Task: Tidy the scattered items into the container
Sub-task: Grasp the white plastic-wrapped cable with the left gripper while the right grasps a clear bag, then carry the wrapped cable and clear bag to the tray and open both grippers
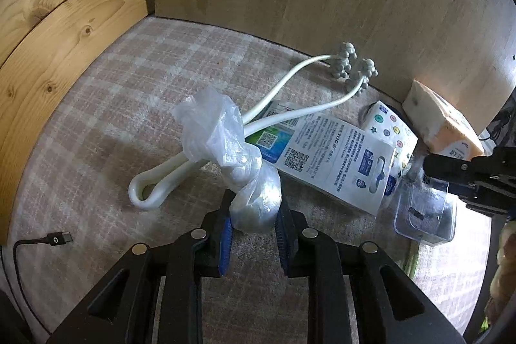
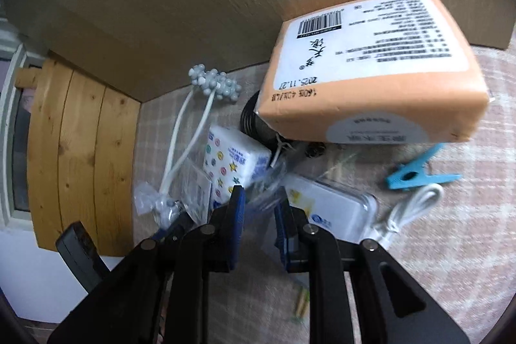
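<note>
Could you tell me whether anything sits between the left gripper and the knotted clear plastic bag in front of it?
Nothing visible does. The left gripper already has the lower bulge of the knotted clear plastic bag between its blue-padded fingers, which press on both sides. The white looped massager handle lies behind, under the bag's upper part, clear of the fingers.

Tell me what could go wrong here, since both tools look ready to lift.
1. The left tool pinches only the low end of the knotted plastic bag, which lies over the white massager; lifting may drag it.
2. The right tool bites thin clear packaging; it could slip.
</note>
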`<state>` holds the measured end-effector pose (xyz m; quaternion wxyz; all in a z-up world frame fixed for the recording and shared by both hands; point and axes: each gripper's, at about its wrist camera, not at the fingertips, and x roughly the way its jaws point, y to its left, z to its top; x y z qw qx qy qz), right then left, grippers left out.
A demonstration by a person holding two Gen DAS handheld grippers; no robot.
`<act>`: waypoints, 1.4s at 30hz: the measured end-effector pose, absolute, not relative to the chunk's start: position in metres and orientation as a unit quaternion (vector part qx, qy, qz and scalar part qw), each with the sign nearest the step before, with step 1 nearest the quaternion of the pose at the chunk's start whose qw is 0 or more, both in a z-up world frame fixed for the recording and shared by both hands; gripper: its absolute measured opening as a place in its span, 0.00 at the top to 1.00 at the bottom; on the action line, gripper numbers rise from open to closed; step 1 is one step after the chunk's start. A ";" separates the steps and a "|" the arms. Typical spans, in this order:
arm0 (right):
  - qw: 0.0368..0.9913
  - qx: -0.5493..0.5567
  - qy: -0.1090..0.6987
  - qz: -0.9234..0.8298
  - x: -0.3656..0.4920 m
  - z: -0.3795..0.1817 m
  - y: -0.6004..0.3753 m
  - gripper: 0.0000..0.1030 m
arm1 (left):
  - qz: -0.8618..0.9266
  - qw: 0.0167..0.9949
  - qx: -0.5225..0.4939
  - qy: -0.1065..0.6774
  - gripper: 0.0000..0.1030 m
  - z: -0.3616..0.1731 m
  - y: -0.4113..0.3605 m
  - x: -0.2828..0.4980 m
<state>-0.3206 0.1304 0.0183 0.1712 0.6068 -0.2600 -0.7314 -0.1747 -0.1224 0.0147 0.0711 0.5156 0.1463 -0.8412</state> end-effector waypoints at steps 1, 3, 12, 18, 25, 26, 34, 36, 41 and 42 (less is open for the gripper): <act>0.175 0.606 -0.262 -0.730 -0.319 0.018 0.130 0.94 | -0.842 0.072 0.514 0.148 0.80 0.015 -0.123 -0.174; 0.189 0.602 -0.268 -0.729 -0.314 0.018 0.132 0.95 | -0.844 0.074 0.510 0.152 0.80 0.017 -0.125 -0.170; 0.246 0.581 -0.229 -0.741 -0.266 0.049 0.136 0.97 | -0.855 0.058 0.489 0.165 0.81 0.043 -0.121 -0.132; 0.266 0.563 -0.201 -0.756 -0.223 0.076 0.159 0.98 | -0.861 0.036 0.479 0.165 0.81 0.066 -0.130 -0.121; 0.254 0.538 -0.168 -0.786 -0.175 0.102 0.192 0.99 | -0.873 -0.008 0.459 0.166 0.81 0.102 -0.088 -0.093; 0.249 0.533 -0.167 -0.791 -0.165 0.107 0.203 0.99 | -0.875 -0.019 0.456 0.162 0.81 0.109 -0.078 -0.089; 0.178 0.488 -0.188 -0.833 -0.099 0.136 0.305 0.99 | -0.883 -0.103 0.445 0.111 0.81 0.146 0.016 -0.076; 0.153 0.474 -0.204 -0.843 -0.081 0.141 0.336 0.99 | -0.880 -0.132 0.446 0.094 0.81 0.150 0.048 -0.077; 0.088 0.437 -0.235 -0.864 -0.039 0.158 0.411 0.99 | -0.870 -0.201 0.447 0.058 0.81 0.158 0.123 -0.079; 0.074 0.430 -0.239 -0.867 -0.031 0.160 0.425 0.99 | -0.868 -0.215 0.445 0.047 0.81 0.161 0.140 -0.078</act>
